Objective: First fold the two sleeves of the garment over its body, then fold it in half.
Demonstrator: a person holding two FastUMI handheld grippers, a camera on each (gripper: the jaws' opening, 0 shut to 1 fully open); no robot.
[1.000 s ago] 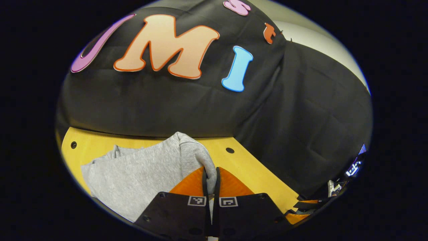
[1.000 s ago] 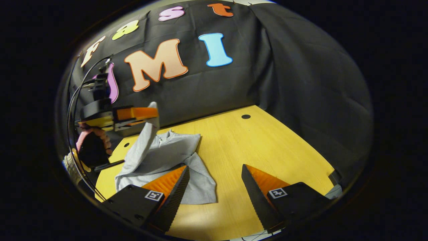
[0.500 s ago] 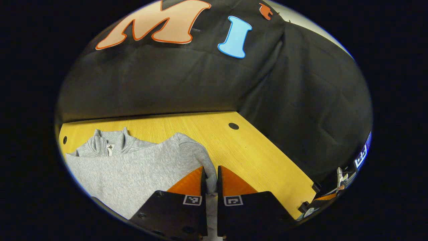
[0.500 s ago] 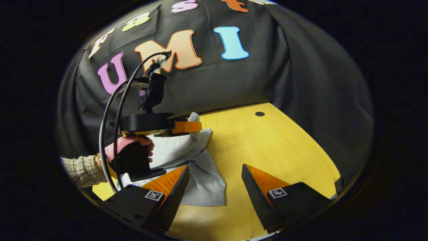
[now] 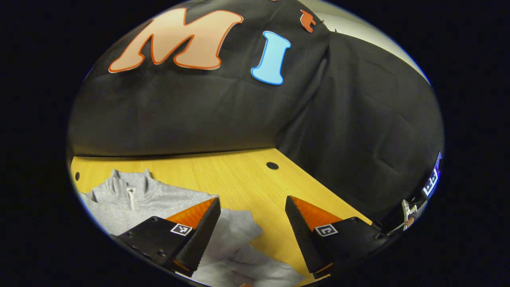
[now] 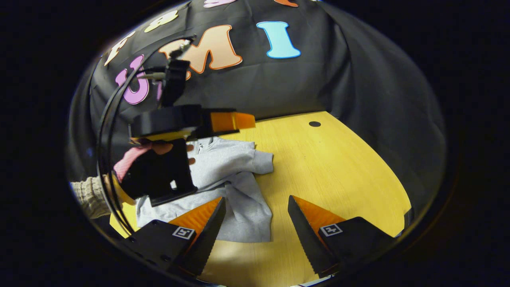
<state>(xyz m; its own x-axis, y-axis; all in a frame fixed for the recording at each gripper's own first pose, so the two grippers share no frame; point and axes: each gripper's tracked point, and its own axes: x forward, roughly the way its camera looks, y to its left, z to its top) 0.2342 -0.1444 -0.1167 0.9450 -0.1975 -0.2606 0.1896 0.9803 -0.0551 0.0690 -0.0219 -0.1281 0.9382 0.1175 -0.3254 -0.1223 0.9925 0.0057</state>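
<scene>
Two claws stand wide and empty — left claw (image 5: 252, 217), right claw (image 6: 255, 217) — one sleeve (image 6: 261, 162) lies folded over the garment (image 6: 227, 175) ahead of them, so I judge the other sleeve comes next.

garment (image 6: 235, 187) | grey, zip collar (image 5: 128, 187) | lies flat on yellow table, left part | one sleeve (image 6: 255, 159) folded across body, cuff pointing right | slightly rumpled

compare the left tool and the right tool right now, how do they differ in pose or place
The left tool hangs over the grey garment, with cloth under its fingers; the right tool sits at the garment's edge, its right finger over the bare yellow table. In the right gripper view the left tool is raised above the cloth, farther back. Both are open and hold nothing.
</scene>
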